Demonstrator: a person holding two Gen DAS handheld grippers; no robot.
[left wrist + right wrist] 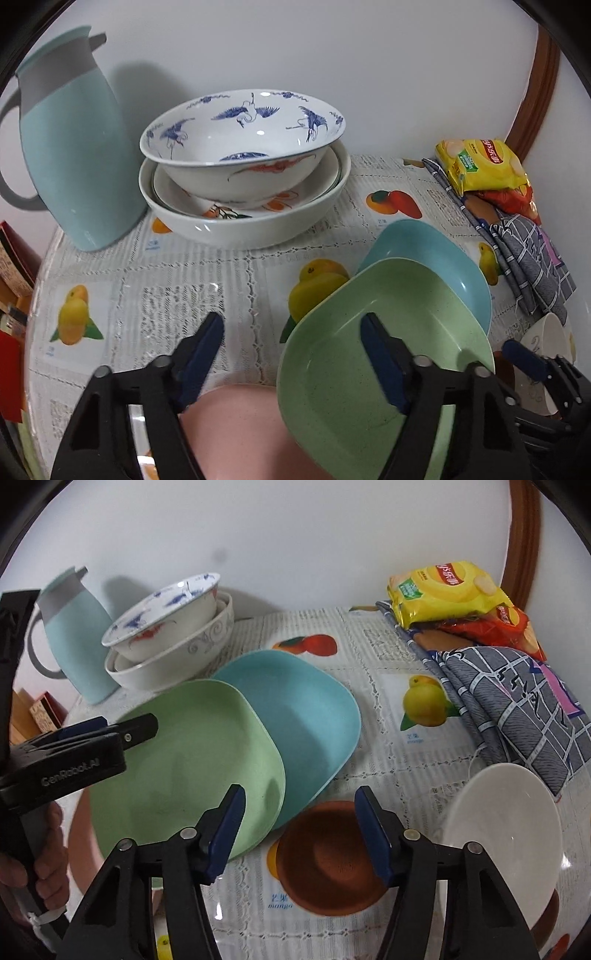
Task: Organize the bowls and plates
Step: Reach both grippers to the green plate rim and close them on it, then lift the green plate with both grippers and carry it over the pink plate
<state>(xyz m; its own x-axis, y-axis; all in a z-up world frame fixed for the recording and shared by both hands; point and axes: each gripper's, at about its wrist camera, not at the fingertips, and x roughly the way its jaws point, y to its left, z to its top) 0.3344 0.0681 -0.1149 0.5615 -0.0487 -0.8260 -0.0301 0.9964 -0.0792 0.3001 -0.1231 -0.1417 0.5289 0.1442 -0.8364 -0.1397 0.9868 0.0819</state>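
Note:
A green square plate lies partly over a light blue square plate. My left gripper is open and straddles the green plate's left rim: one finger over the plate's inside, the other over the tablecloth. My right gripper is open just above a small brown bowl, its left finger beside the green plate's edge. A white bowl stands tilted just right of it. A blue-crane bowl sits stacked in larger white dishes at the back.
A teal jug stands back left beside the stack. Yellow and red snack bags and a grey checked cloth lie at the right. The round table has a fruit-print lace cover. A hand holds the left gripper.

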